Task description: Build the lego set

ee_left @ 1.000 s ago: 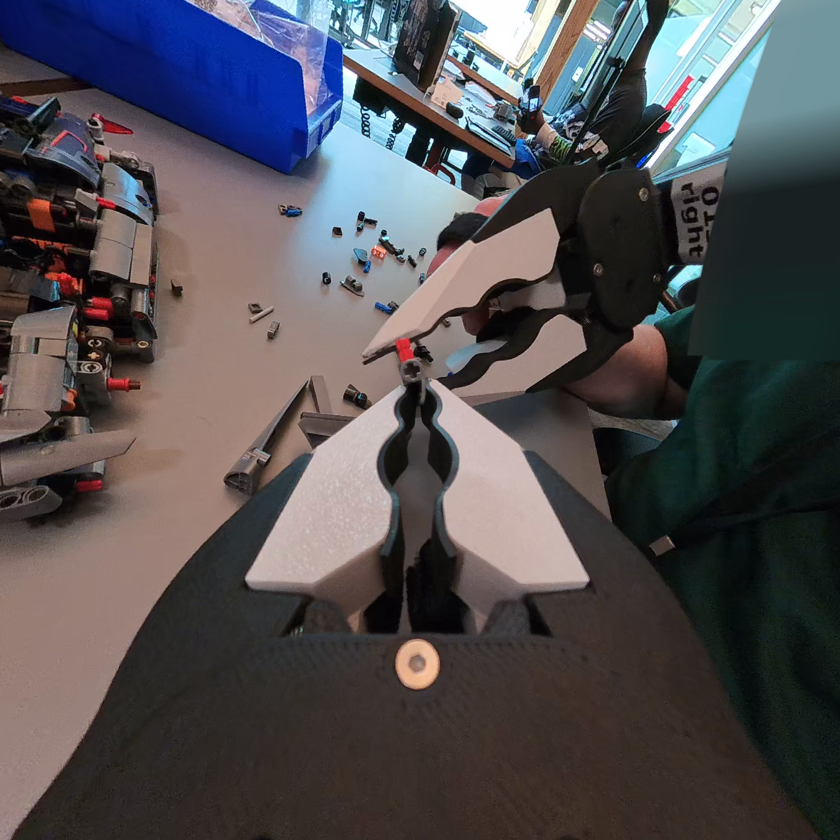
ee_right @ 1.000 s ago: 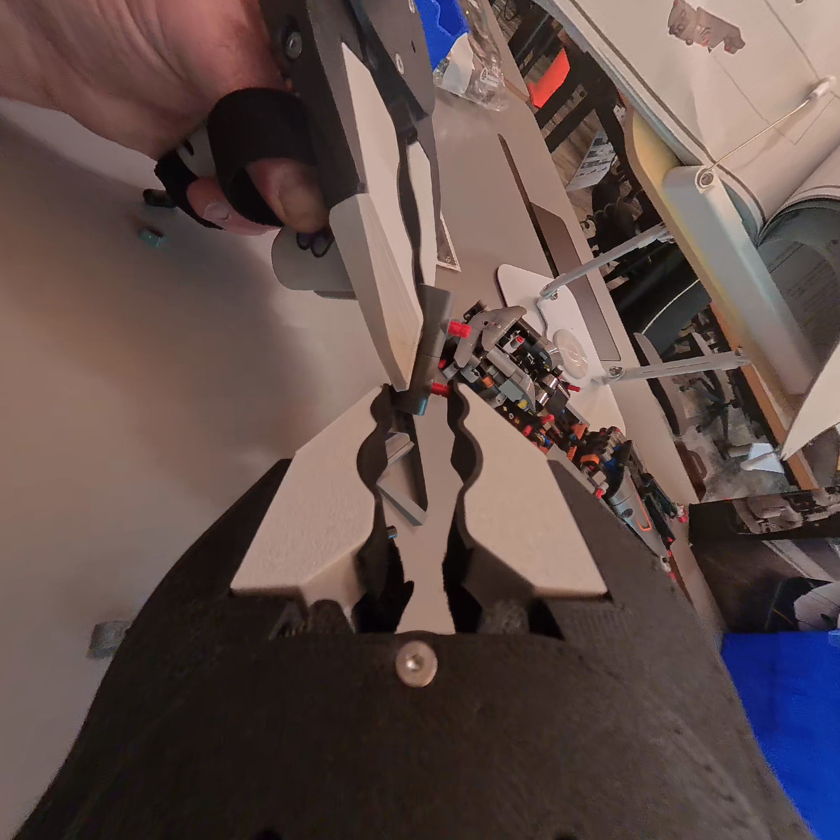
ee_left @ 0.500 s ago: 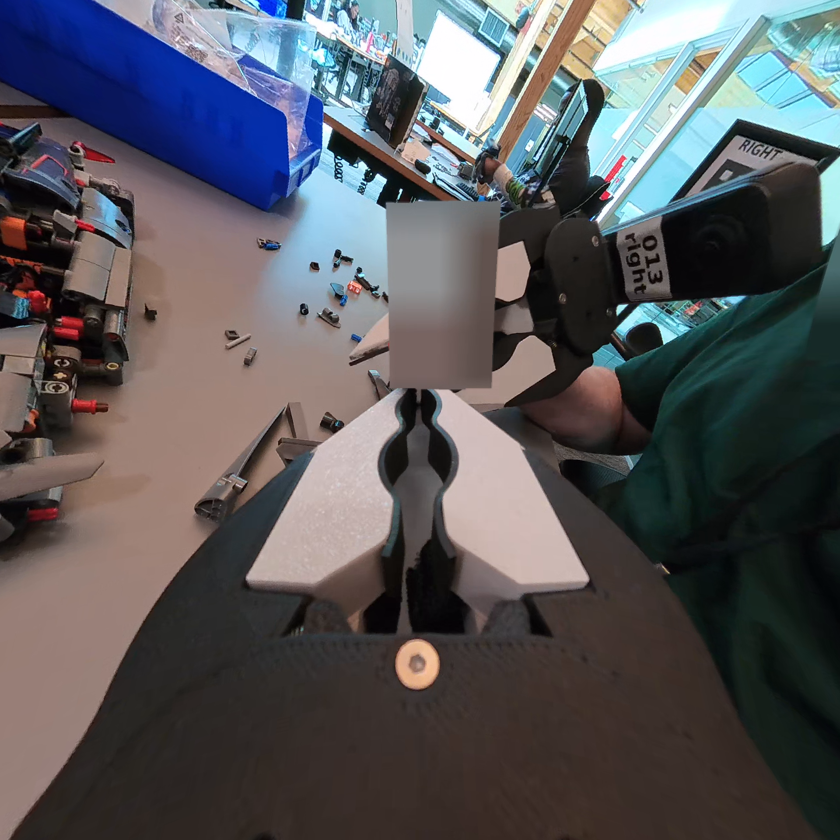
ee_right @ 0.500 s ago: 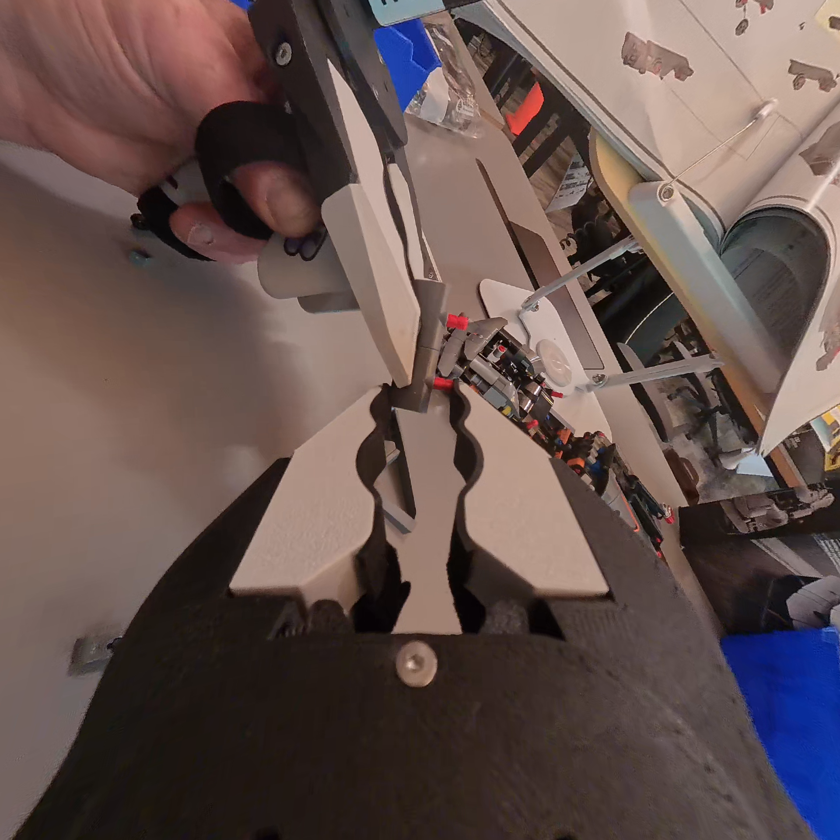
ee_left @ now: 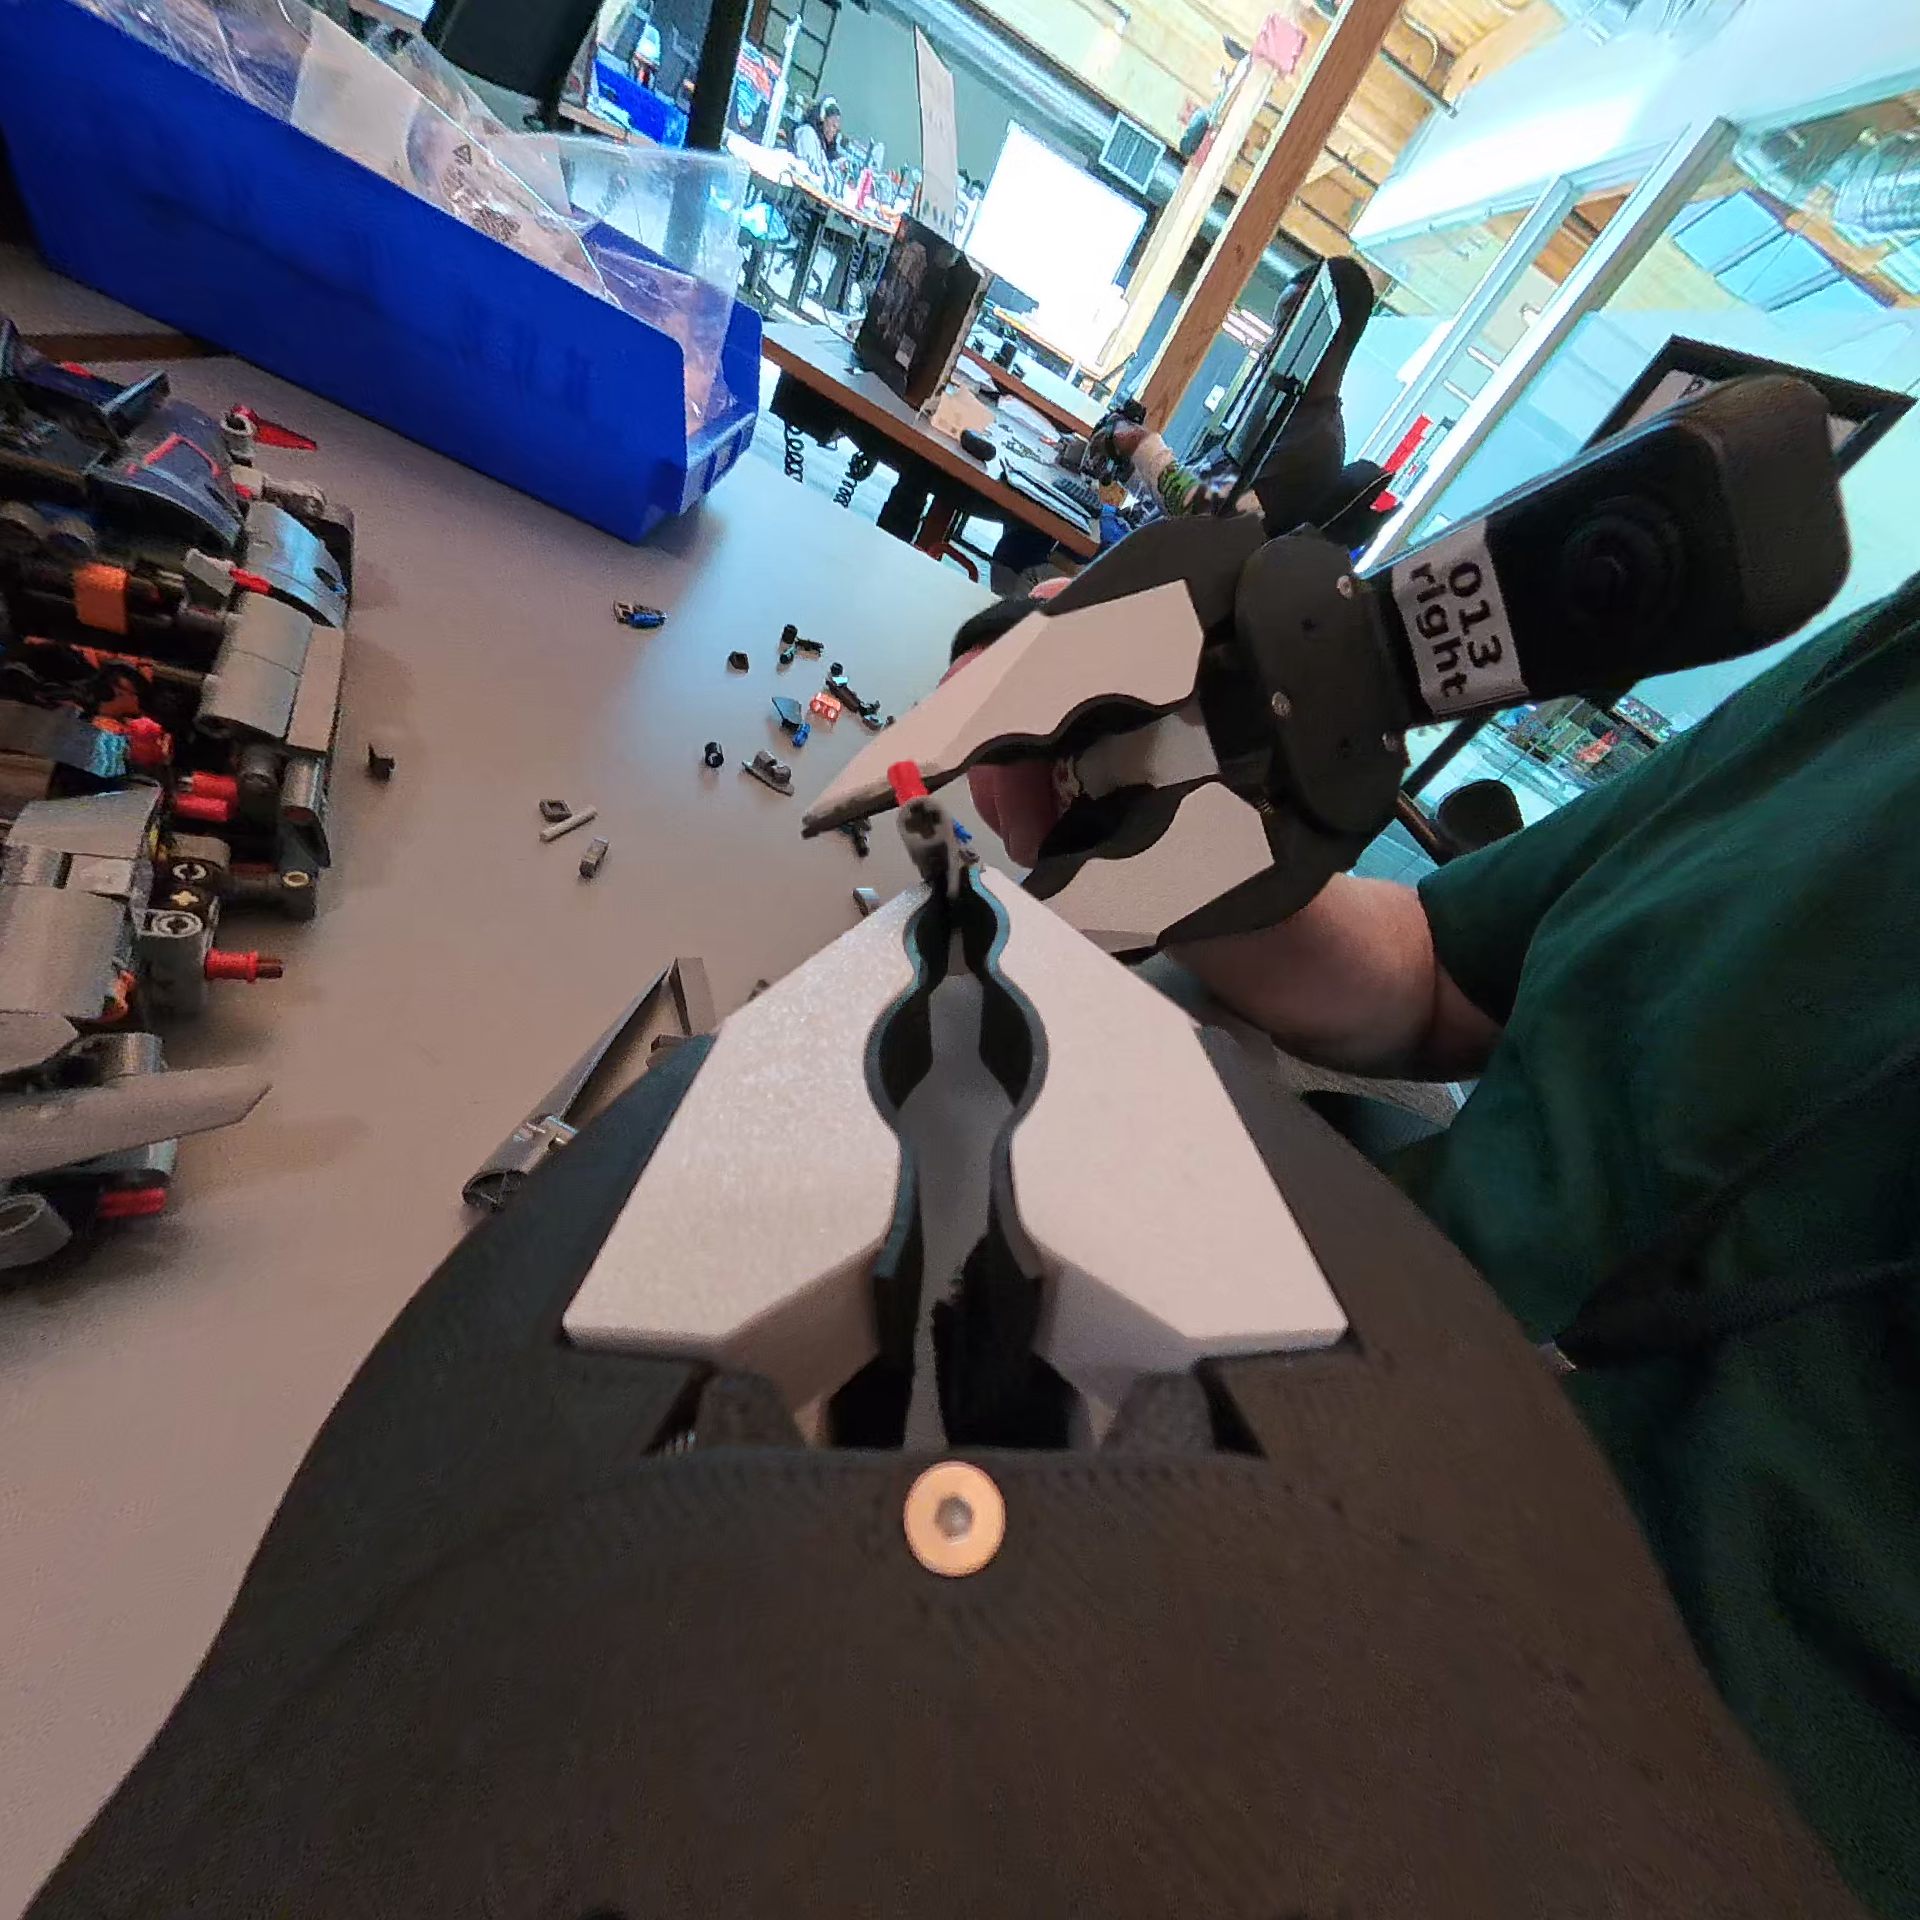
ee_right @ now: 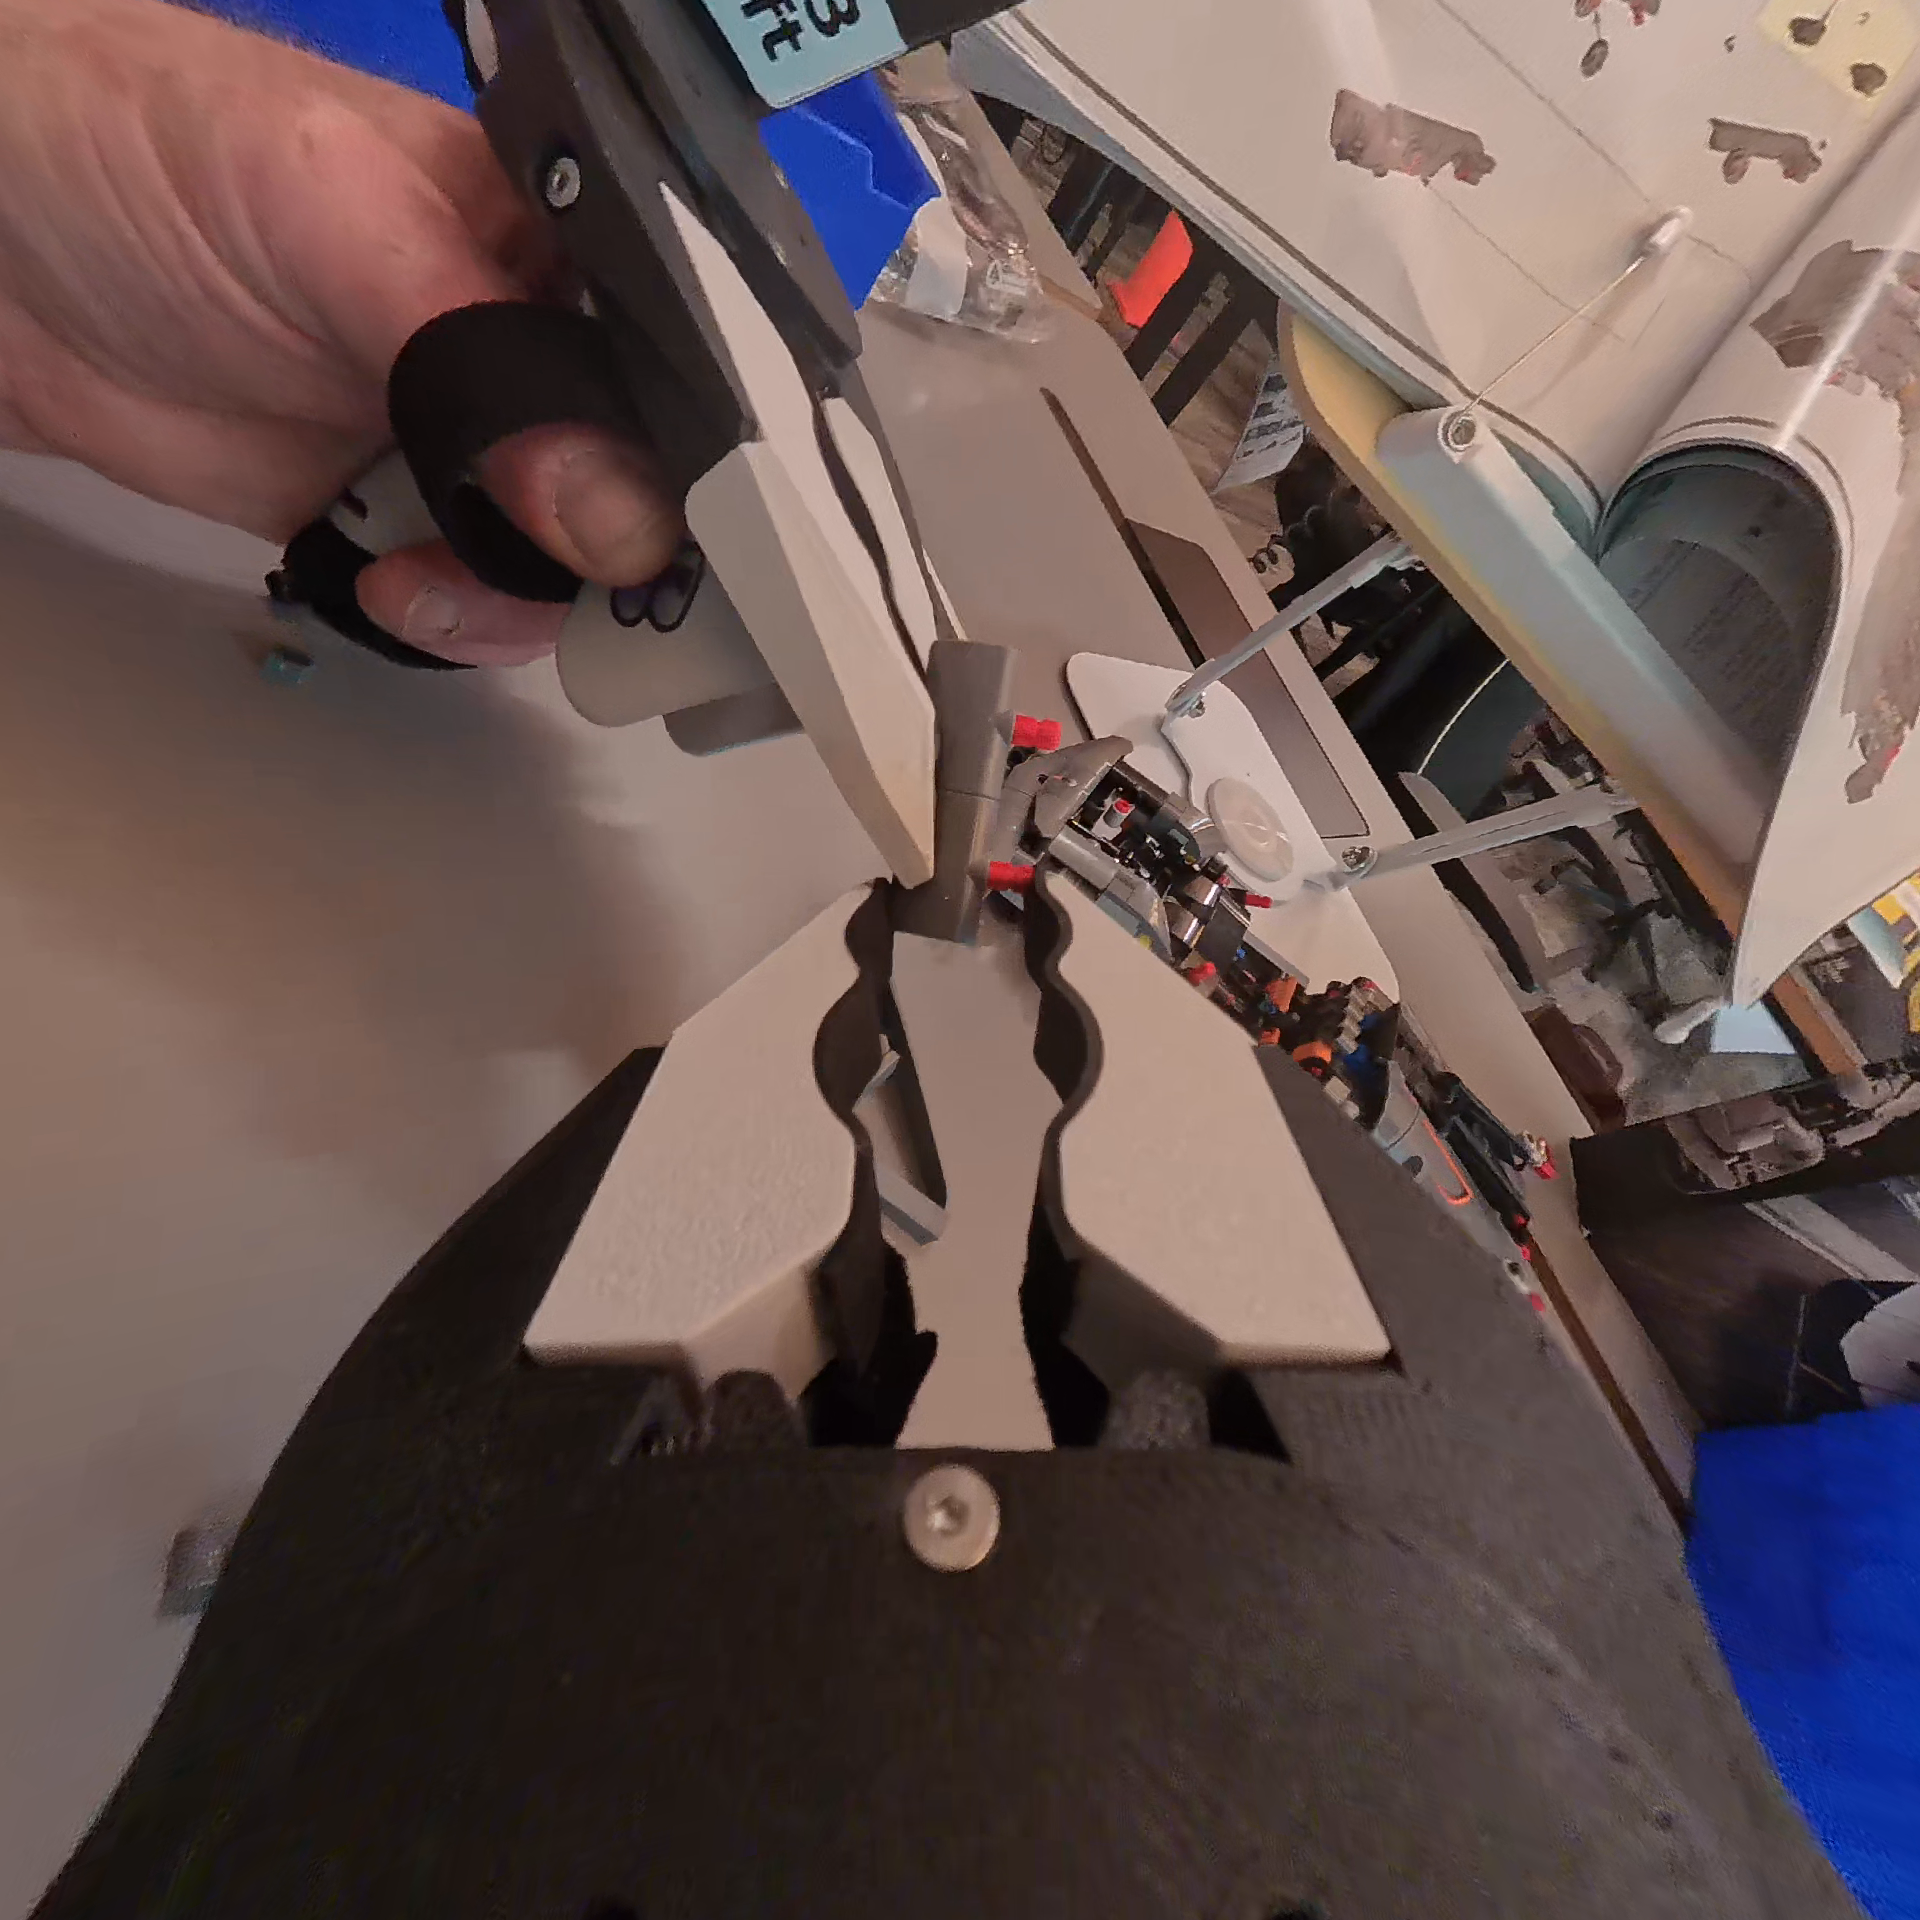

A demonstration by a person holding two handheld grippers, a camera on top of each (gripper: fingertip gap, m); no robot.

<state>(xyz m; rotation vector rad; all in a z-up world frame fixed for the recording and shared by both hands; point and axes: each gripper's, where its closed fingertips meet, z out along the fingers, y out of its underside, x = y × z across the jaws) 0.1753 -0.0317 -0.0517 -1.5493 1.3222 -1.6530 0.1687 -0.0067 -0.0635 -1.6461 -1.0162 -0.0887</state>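
A short grey lego beam with two red pins is held in the air between both grippers. My left gripper is shut on the beam, whose top carries a red pin. In the right wrist view the left gripper comes down from the upper left. My right gripper has its jaws a beam's width apart, closed around the beam's lower end. In the left wrist view the right gripper reaches in from the right. The half-built lego car lies on the table at the left.
A blue bin holding clear bags stands at the back. Small loose pieces are scattered mid-table and a long grey part lies near me. An instruction booklet rests on a stand beyond the car. A green sleeve fills the right. About 15 cm separates my right fingertips from the car.
Both grippers have tilted and shifted slightly together with the beam between them. Their hold on it looks the same.
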